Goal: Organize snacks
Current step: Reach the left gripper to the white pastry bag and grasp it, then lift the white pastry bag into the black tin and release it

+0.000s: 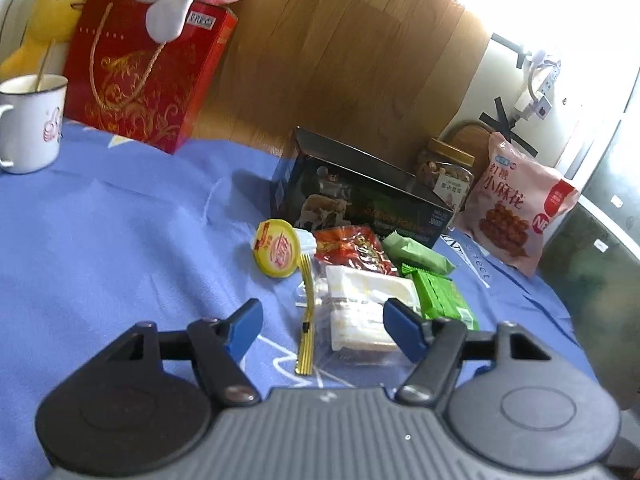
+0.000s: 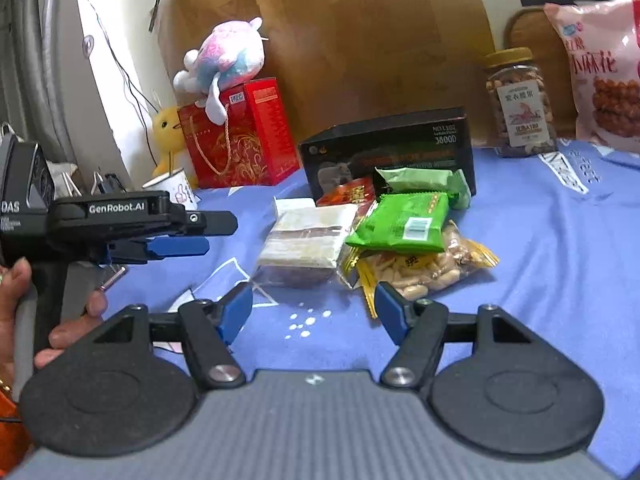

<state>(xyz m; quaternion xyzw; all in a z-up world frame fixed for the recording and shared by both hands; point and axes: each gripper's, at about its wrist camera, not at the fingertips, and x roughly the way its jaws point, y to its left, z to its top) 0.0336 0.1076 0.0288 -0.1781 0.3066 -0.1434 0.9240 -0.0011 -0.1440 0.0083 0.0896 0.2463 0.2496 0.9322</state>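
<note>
A pile of snacks lies on the blue cloth in front of a black box [image 1: 360, 196] [image 2: 388, 152]. It holds a clear pack of white cakes [image 1: 364, 308] [image 2: 304, 240], green packets [image 1: 440, 296] [image 2: 404, 220], a red packet [image 1: 352, 248], a yellow bag of nuts [image 2: 424, 268] and a yellow-lidded cup [image 1: 278, 252]. My left gripper [image 1: 320, 328] is open, just short of the cake pack; it shows from the side in the right wrist view [image 2: 192, 236]. My right gripper [image 2: 312, 308] is open and empty, short of the pile.
A nut jar [image 1: 446, 168] [image 2: 520, 104] and a pink snack bag [image 1: 516, 204] [image 2: 604, 72] stand at the back right. A red gift box [image 1: 148, 80] [image 2: 240, 136] with plush toys and a white mug [image 1: 30, 124] stand at the back left.
</note>
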